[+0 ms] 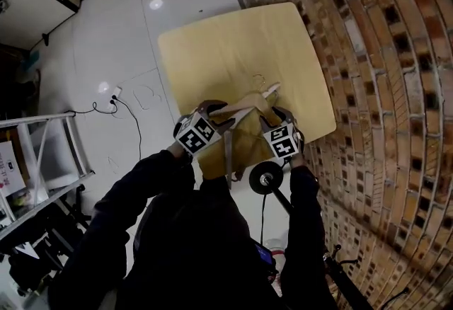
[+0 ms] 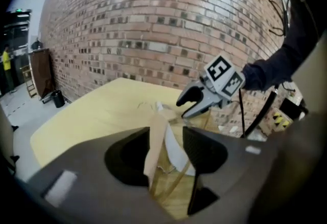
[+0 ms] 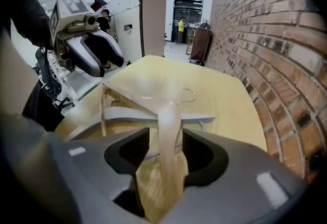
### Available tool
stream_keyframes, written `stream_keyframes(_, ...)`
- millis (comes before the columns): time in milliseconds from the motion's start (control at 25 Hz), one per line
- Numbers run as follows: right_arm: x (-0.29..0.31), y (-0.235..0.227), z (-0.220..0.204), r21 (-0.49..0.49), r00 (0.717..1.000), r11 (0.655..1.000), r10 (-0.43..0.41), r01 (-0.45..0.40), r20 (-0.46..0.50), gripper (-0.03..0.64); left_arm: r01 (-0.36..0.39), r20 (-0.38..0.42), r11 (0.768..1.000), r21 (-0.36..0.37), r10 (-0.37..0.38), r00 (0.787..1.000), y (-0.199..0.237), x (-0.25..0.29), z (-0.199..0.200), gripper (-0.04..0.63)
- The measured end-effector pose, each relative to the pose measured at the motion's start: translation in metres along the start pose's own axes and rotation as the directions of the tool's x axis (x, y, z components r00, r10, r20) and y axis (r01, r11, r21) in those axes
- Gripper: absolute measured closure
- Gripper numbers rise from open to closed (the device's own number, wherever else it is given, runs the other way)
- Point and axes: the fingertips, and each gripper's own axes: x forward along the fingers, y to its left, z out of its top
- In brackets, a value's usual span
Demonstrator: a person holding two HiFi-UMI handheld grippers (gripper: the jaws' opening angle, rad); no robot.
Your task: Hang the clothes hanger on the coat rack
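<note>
Now the hanger (image 1: 248, 105) lies hook-away on the table (image 1: 212, 39), its arms loose between wide-open left fingers (image 2: 207, 151) and right fingers (image 3: 204, 154).

L gripper (image 1: 214, 112) & R gripper (image 1: 273, 117) side by side (tilted down), jaws apart

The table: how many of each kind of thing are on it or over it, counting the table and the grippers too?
Light wooden clothes hanger: 1
White hanger-shaped piece under it: 1
Dark grey two-jaw grippers: 2 (left gripper, right gripper)
Pale yellow wooden table: 1
Total: 5
</note>
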Motion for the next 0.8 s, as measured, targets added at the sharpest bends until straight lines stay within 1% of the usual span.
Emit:
stream_keyframes(80,0.008,-0.001,-0.006,-0.002,0.999,1.000,0.004,-0.004,-0.046,0.410,0.032,-0.063,0.999,0.006,-0.032,0.998,0.004,0.016,-0.014,0.376)
stream_keyframes(160,0.014,-0.001,-0.016,0.016,0.996,1.000,0.010,-0.009,-0.090,0.410,0.058,-0.112,0.998,0.014,-0.056,0.992,0.006,0.029,-0.023,0.374)
stream_keyframes(280,0.021,-0.002,-0.024,0.077,0.995,0.997,0.004,0.004,-0.099,0.418,0.087,-0.187,0.995,0.037,-0.079,0.979,0.010,0.050,-0.038,0.371)
stream_keyframes(400,0.021,-0.007,-0.021,0.117,0.995,0.992,-0.028,0.040,-0.100,0.441,0.128,-0.241,0.991,0.044,-0.114,0.964,0.013,0.065,-0.050,0.370)
stream_keyframes(560,0.019,-0.010,-0.020,0.099,0.987,0.991,-0.075,0.089,-0.146,0.485,0.179,-0.261,0.984,0.018,-0.168,0.951,0.013,0.070,-0.051,0.376)
stream_keyframes(600,0.017,-0.008,-0.020,0.084,0.984,0.992,-0.082,0.096,-0.157,0.492,0.175,-0.266,0.984,0.027,-0.162,0.950,0.015,0.071,-0.050,0.381)
stream_keyframes(640,0.015,-0.006,-0.019,0.072,0.983,0.992,-0.092,0.105,-0.161,0.494,0.166,-0.269,0.985,0.045,-0.148,0.952,0.018,0.070,-0.050,0.458)
stream_keyframes(680,0.011,-0.005,-0.017,0.067,0.982,0.991,-0.105,0.117,-0.157,0.495,0.162,-0.267,0.985,0.066,-0.139,0.954,0.021,0.068,-0.048,0.488)
stream_keyframes(800,-0.007,-0.002,-0.005,0.070,0.979,0.984,-0.156,0.166,-0.132,0.495,0.186,-0.246,0.973,0.134,-0.149,0.958,0.021,0.055,-0.037,0.489)
